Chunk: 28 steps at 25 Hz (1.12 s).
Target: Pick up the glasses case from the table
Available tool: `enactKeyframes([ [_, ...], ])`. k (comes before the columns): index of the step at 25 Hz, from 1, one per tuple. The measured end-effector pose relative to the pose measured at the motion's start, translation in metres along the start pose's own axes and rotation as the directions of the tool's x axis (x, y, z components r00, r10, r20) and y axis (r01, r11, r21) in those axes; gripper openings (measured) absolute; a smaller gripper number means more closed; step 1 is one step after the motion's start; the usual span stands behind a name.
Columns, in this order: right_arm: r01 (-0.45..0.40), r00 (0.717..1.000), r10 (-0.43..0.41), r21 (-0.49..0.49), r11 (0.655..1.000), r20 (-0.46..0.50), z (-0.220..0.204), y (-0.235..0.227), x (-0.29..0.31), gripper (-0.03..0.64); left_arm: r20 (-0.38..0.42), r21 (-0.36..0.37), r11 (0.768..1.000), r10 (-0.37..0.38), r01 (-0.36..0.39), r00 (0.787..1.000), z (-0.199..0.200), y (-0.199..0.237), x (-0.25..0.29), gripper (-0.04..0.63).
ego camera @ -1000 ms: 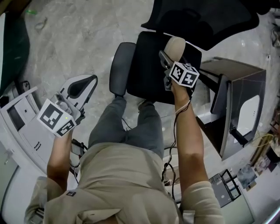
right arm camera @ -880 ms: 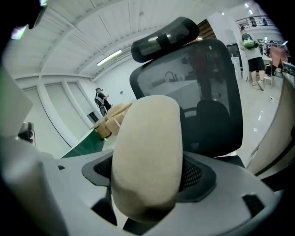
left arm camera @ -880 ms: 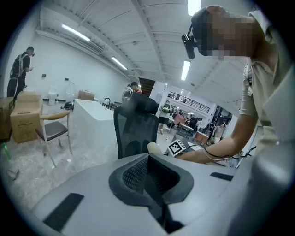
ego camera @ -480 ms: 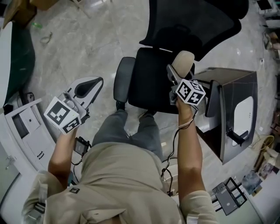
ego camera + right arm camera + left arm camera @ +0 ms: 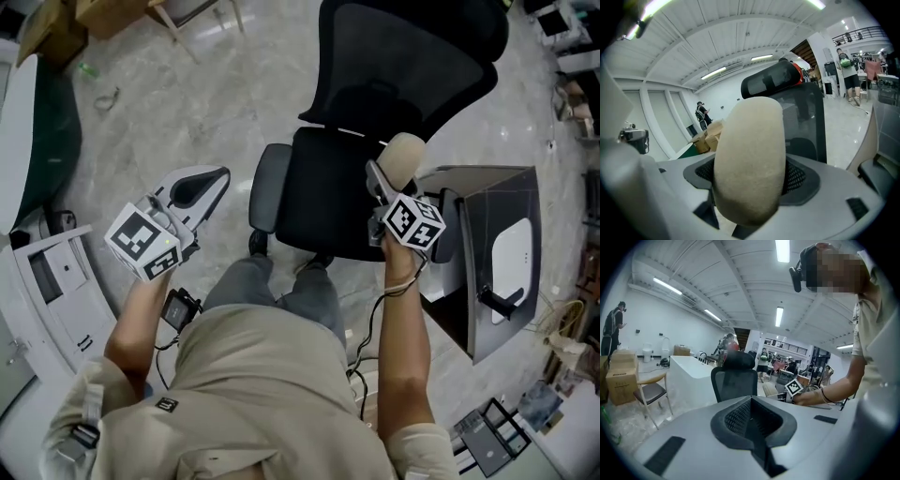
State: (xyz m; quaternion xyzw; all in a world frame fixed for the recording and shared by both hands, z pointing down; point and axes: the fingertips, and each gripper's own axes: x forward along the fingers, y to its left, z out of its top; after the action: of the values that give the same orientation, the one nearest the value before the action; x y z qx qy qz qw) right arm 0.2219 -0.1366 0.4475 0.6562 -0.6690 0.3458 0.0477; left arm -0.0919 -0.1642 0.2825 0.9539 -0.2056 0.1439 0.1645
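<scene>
The glasses case [image 5: 404,156] is a beige, rounded oblong, held up in the air over the seat of a black office chair [image 5: 330,192]. My right gripper [image 5: 391,172] is shut on it. In the right gripper view the case [image 5: 749,157] fills the middle and sticks out past the jaws. My left gripper [image 5: 190,190] is held out at the left over the floor, shut with nothing in it. In the left gripper view its jaws meet at a dark pad [image 5: 751,420]. No table top with the case on it shows.
A grey cabinet [image 5: 492,253] stands right of the chair. A white machine [image 5: 47,281] sits at the left edge. Cardboard boxes [image 5: 89,14] and a wooden chair leg [image 5: 173,33] are at the top left. Cables hang by the person's legs [image 5: 281,291].
The head view has tilted, showing more of the chair's back. Both grippers have drifted slightly right in view. The right one keeps its hold on the case.
</scene>
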Motion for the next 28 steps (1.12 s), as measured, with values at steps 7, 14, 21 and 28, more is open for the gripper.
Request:
enactKeyframes([
  [7, 0.009, 0.998, -0.008, -0.021, 1.000, 0.060, 0.035, 0.008, -0.036, 0.364, 0.039, 0.041, 0.999, -0.022, 0.020, 0.999, 0.023, -0.004, -0.002, 0.014],
  [14, -0.034, 0.987, 0.031, 0.012, 0.999, 0.156, 0.075, 0.037, -0.076, 0.364, 0.072, 0.066, 0.997, -0.034, 0.029, 0.997, 0.040, -0.008, -0.012, 0.014],
  [21, -0.096, 0.952, 0.097, -0.018, 0.995, 0.289, 0.124, 0.080, -0.132, 0.364, 0.101, 0.078, 0.996, -0.040, 0.033, 0.994, 0.052, -0.018, -0.025, 0.014],
  [28, -0.160, 0.884, 0.188, -0.100, 0.982, 0.429, 0.168, 0.129, -0.210, 0.364, 0.126, 0.096, 0.995, -0.049, 0.037, 0.991, 0.058, -0.033, -0.043, 0.014],
])
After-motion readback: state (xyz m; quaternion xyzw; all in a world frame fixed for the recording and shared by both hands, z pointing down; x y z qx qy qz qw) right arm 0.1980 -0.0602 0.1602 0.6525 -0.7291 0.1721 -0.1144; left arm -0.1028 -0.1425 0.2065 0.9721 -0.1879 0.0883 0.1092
